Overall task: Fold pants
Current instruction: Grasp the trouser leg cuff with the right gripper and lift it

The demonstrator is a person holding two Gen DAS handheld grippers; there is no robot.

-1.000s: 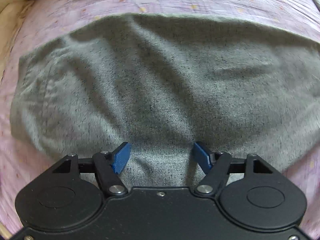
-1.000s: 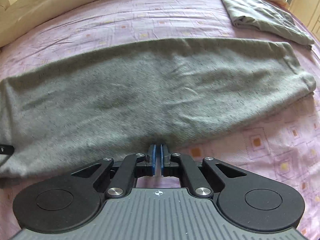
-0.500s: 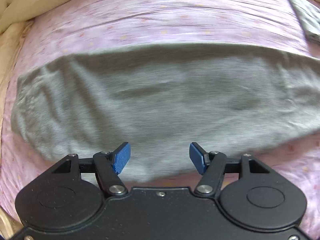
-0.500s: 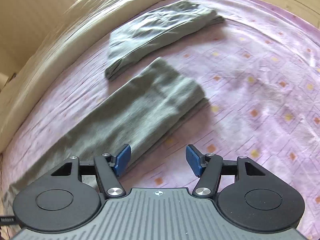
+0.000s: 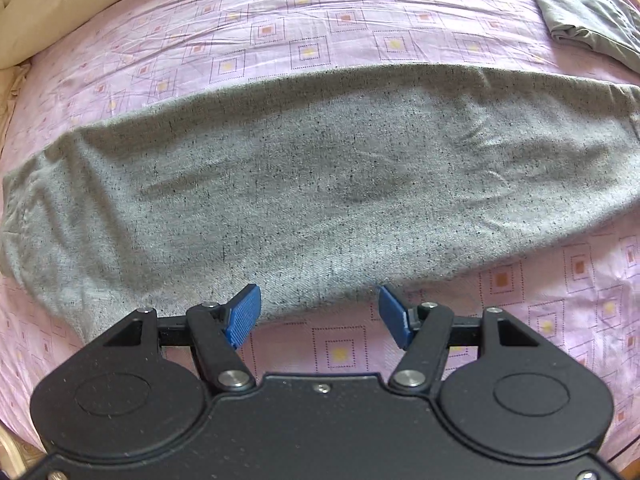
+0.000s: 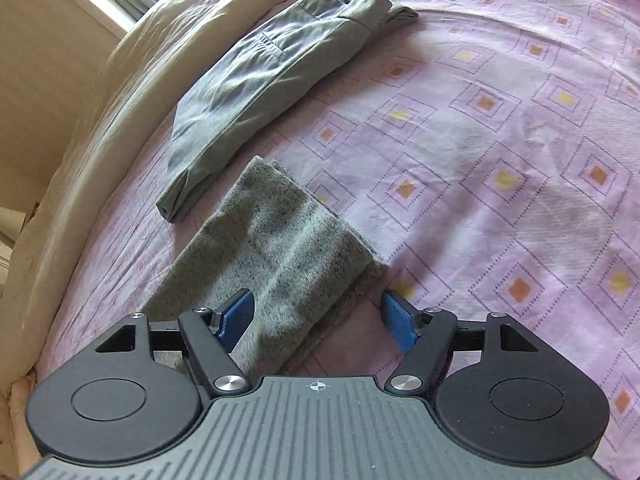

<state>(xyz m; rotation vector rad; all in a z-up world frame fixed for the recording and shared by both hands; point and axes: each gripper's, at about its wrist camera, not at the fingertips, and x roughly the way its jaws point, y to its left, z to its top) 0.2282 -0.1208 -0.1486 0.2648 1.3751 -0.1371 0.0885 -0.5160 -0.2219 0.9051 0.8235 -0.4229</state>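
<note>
**Lengthwise fold down, cross fold next**

My grey pants [image 5: 320, 184] lie flat in a long strip on the bed [image 5: 280, 40]. My left hand-held gripper [image 5: 318, 316] and right hand-held gripper [image 6: 316, 320] are both spread, empty. Next, I judge, pinch the cuff end [image 6: 320, 232].

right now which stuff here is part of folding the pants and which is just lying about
Part of the job:
- grey speckled pants, laid out lengthwise on the bed
- left gripper, open at their near edge
- right gripper, open over their end

Just lying about:
- folded olive-grey garment
- pink patterned bedsheet
- cream bedding along the edge
</note>
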